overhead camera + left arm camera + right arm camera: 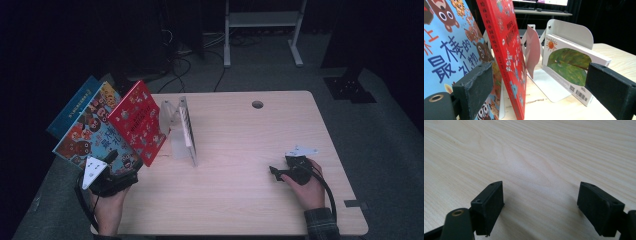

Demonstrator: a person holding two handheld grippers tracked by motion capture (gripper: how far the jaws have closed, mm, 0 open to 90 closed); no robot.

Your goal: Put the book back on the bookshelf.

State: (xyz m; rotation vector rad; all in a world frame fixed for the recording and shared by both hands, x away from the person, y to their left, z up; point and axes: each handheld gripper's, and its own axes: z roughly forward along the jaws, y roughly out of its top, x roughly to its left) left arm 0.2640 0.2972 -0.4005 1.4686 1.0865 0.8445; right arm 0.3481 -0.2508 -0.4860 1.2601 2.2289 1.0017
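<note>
Left tool [531, 95] spread, our jaws straddling red book [506, 50] at table's left edge; right tool [280, 173] spread, idle.

From here the right gripper [541, 207] is seen along its own two black jaws, which rise from the bottom edge and stand wide apart with nothing between them. One of its pads [490, 206] faces inward, flat and dark, at the left. Behind and beneath them runs the desk [531, 152], a pale wood surface with long grain lines sweeping across it.
</note>
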